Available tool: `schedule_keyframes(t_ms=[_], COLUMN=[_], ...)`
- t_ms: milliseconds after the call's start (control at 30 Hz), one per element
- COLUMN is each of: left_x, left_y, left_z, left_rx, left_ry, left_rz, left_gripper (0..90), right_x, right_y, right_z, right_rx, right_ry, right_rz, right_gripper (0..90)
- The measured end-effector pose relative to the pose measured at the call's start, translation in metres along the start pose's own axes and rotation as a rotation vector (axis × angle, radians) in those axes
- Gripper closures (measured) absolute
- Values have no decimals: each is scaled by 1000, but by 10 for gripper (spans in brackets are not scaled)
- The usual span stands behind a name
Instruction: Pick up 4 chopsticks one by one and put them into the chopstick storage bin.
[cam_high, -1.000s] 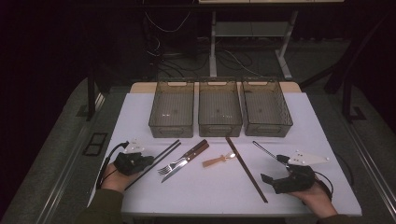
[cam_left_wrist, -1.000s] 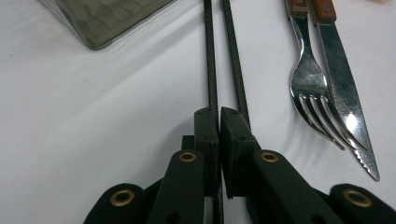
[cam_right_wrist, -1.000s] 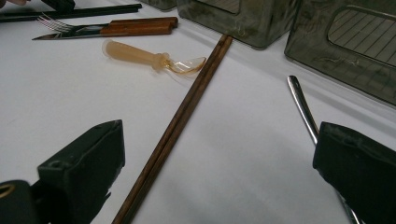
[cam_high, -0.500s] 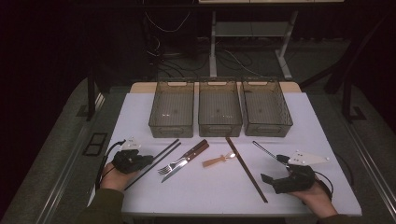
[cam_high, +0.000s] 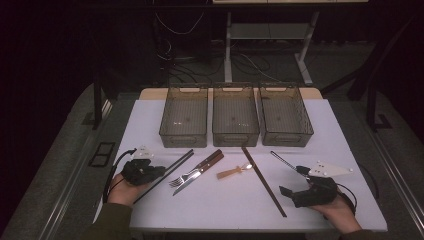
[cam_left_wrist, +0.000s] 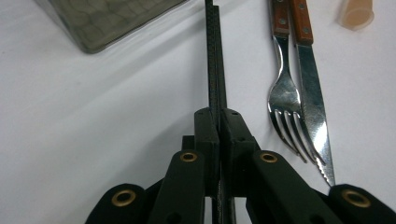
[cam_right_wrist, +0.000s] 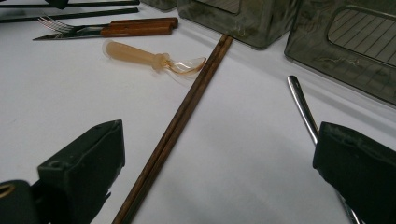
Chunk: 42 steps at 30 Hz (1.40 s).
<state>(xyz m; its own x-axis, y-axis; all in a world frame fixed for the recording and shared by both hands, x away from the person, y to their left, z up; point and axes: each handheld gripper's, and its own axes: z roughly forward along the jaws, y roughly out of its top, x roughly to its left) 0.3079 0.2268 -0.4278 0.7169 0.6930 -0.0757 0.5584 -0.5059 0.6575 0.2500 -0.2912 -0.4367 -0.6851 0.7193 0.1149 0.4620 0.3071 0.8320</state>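
My left gripper (cam_high: 156, 171) lies at the table's front left, and in the left gripper view (cam_left_wrist: 218, 114) its jaws are shut on a pair of black chopsticks (cam_left_wrist: 215, 56) that runs straight ahead. Just right of them lie a fork (cam_left_wrist: 285, 98) and a wooden-handled knife (cam_left_wrist: 310, 93) side by side. My right gripper (cam_high: 294, 181) rests at the front right, open, with nothing held (cam_right_wrist: 222, 140). Between its jaws lies a pair of brown wooden chopsticks (cam_right_wrist: 187, 112), and a thin metal stick (cam_right_wrist: 301, 105) passes by its right jaw.
Three smoky plastic bins (cam_high: 236, 117) stand in a row at the table's back. A translucent orange spoon (cam_high: 232, 173) lies mid-table beside the brown chopsticks (cam_high: 262, 180). The white table top (cam_high: 220, 210) ends near both hands.
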Motion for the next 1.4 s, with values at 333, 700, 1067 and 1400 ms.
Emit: schedule_keyframes(t_ms=[333,700,1067,1400], left_x=[-9,-16,-24,-24], left_y=[7,14,23,32], left_z=[-7,-9,-9,-10], left_rx=[-19,-55,-91,-139], left_ry=[-30,-53,-76,-84], left_rz=[31,39,53,28], left_gripper=[856,856,856,856], right_x=[0,0,0,0], right_y=[0,0,0,0], right_z=[0,-1,0,0], right_rx=[-4,-8,-2,0], right_ry=[2,2,6,6], right_rz=[1,1,7,10], right_gripper=[25,25,25,25])
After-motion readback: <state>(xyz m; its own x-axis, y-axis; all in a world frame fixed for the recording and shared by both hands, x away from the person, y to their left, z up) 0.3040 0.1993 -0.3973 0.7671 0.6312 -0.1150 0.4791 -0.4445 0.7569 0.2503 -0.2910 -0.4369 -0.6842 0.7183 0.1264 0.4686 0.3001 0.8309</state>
